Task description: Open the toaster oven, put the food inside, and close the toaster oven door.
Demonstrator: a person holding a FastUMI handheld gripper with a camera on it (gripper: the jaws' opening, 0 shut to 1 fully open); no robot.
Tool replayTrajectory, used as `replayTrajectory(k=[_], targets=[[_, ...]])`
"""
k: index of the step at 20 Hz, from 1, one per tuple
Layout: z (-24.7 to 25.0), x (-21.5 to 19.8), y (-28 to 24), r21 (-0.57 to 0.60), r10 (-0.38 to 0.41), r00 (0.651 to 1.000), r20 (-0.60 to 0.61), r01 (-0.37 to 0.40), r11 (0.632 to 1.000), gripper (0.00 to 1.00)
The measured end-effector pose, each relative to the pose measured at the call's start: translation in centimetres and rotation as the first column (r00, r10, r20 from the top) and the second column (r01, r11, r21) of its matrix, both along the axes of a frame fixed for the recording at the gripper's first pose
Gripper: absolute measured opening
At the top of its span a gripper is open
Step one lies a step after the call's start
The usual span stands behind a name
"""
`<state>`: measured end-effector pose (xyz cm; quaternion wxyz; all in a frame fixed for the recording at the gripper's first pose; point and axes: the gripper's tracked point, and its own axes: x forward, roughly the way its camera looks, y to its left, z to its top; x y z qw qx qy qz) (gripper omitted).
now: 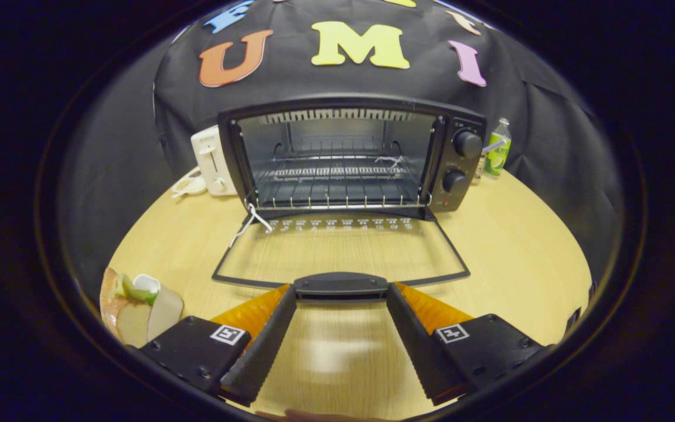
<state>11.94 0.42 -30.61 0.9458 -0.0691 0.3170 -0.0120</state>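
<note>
**Oven door down, gripper spread at its handle**

The gripper [341, 293] has its two fingers [267, 340] spread wide apart, their tips reaching up to either end of the dark door handle [341, 285]. The handle sits across the gap between the tips; whether the tips actually touch it I cannot tell, and nothing is pinched between them. Bare wood grain of the surface [519, 258] shows in the gap behind the handle.

Just beyond the handle the glass door [340, 252] of the toaster oven [349, 158] lies folded all the way down, flat over the surface, with the wood visible through the pane. A white string [252, 220] hangs at the door's hinge corner on the left side as seen from the gripper.

Past the door the oven's chamber stands open. A wire rack [337, 190] runs across the inside, and nothing lies on it. Two round knobs [466, 143] sit one above the other on the control panel beside the chamber.

The food [138, 308], what looks like a sandwich with bread and something green, lies on the surface well off to the side of the left finger, away from the oven.

Beside the oven, by the hinge corner with the string, stands a white toaster [211, 161], and a small white dish [188, 186] lies just in front of it. On the oven's knob side a green bottle [498, 149] stands upright near the booth wall.
</note>
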Motion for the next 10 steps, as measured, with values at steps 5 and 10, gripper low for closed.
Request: replayTrajectory(k=[5, 10], targets=[[1.8, -1.2, 1.1, 0.016, 0.040, 0.999, -0.001, -0.040, 0.999, 1.00], [4.7, -4.0, 4.4, 0.208, 0.095, 0.993, -0.076, -0.077, 0.975, 1.00]])
